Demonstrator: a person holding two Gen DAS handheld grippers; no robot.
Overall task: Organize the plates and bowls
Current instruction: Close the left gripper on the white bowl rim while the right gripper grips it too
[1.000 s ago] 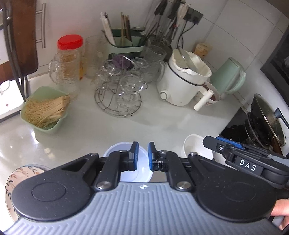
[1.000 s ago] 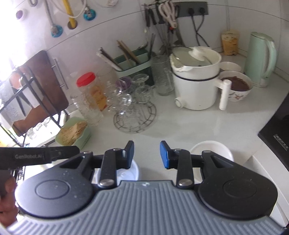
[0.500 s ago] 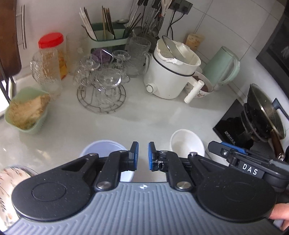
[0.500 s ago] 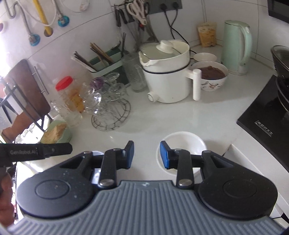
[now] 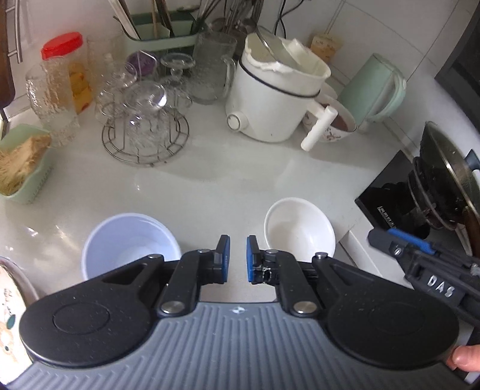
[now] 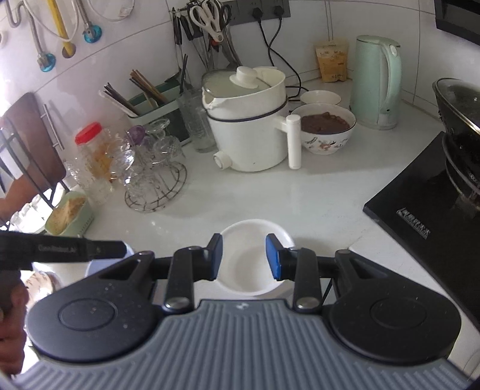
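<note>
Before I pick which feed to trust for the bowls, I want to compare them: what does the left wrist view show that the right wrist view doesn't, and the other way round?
Only the left wrist view shows the whole pale blue bowl and the edge of a patterned plate at far left. Only the right wrist view shows the scissors hung on the wall, the wall sockets and a small white bowl behind the bowl of brown food. Both show the empty white bowl, the white electric pot, the mint kettle and the glasses on the wire rack.
</note>
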